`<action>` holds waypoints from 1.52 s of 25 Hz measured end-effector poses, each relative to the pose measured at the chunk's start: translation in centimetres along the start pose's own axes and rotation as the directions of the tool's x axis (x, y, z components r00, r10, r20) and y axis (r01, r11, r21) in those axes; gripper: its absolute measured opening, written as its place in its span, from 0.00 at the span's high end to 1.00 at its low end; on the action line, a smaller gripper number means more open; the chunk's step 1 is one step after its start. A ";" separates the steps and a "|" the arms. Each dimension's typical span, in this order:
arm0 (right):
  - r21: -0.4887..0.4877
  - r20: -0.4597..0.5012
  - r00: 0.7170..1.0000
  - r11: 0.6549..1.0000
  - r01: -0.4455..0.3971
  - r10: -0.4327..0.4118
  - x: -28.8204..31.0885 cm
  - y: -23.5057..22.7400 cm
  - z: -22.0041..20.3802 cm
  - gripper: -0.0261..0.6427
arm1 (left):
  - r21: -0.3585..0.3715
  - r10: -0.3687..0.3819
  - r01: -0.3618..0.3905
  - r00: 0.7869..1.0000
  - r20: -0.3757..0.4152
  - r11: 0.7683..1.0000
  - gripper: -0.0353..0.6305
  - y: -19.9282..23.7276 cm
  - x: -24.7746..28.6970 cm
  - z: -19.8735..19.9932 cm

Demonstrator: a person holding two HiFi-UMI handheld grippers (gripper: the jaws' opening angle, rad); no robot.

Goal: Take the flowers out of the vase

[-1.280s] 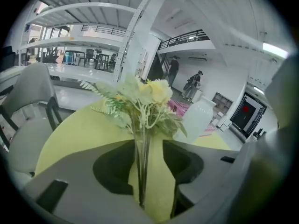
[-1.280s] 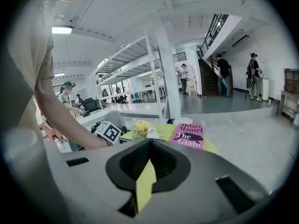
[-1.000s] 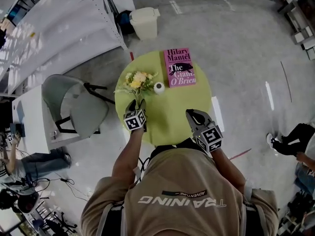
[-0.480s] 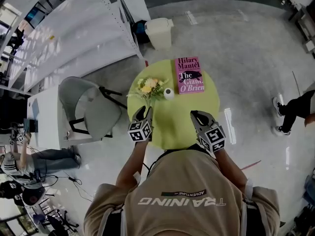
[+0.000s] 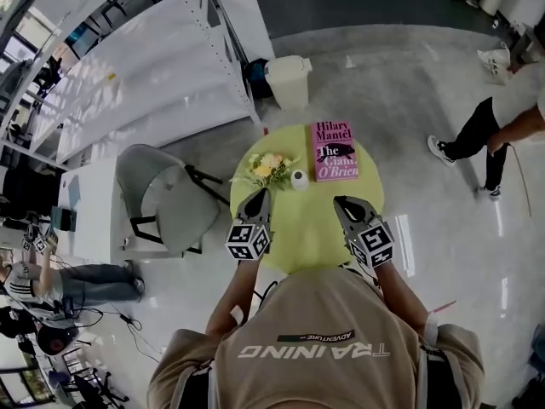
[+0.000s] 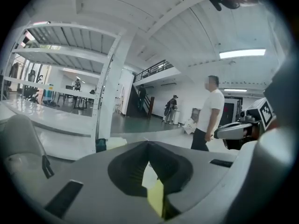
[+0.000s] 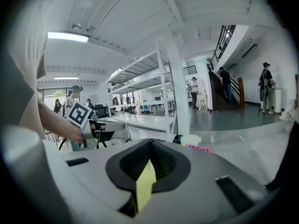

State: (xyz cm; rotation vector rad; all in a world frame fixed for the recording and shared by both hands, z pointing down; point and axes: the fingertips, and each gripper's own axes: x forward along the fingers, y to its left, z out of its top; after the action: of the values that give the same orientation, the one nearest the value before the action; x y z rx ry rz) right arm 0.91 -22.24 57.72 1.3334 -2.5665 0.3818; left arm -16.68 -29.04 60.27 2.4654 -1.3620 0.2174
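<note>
The round yellow-green table [image 5: 308,228] has its near edge hidden under the person's tan-shirted shoulders [image 5: 328,331]. At the table's far left, the lower stems of the yellow and white flower bunch [image 5: 268,167] vanish behind the tip of the grey left gripper [image 5: 261,196], so what holds them upright cannot be told. The small white round thing [image 5: 299,179] just beside the bunch is too small to identify. In the right gripper view, the pink paperback book [image 7: 201,148] on the table shows only as a strip. A dark-trousered walking person [image 5: 485,135] right of the table is cut off by the picture's edge.
</note>
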 end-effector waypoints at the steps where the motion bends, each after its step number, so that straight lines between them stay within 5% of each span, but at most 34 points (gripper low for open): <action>1: -0.011 0.006 1.000 1.000 -0.010 0.011 0.1 0.1 0.5 0.96 | -0.006 -0.009 0.009 1.000 0.007 1.000 0.94 -0.3 -0.2 0.6; 5: -0.042 0.027 0.999 0.998 -0.040 0.042 0.0 0.6 2.9 0.96 | -0.037 -0.039 0.041 0.997 0.064 0.998 0.94 -1.3 -1.3 3.9; 12: -0.074 0.083 0.996 0.997 -0.026 0.032 -0.4 0.5 6.2 0.96 | 0.093 -0.066 0.055 0.990 0.128 0.994 0.94 -3.8 -3.3 9.2; 29: -0.109 0.135 0.991 0.994 -0.007 0.021 -1.7 0.1 9.5 0.96 | 0.152 -0.057 0.032 0.984 0.167 0.988 0.94 -5.7 -5.8 11.3; 38: -0.112 0.160 0.987 0.994 -0.012 0.029 -0.3 0.9 10.8 0.96 | 0.110 -0.059 0.042 0.986 0.153 0.993 0.94 -5.2 -6.1 10.6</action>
State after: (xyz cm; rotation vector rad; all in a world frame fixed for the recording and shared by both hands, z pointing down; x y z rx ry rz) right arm -0.47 -25.07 47.31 1.3505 -2.6895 0.1374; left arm -15.75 -25.21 47.59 2.6516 -1.3798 0.0885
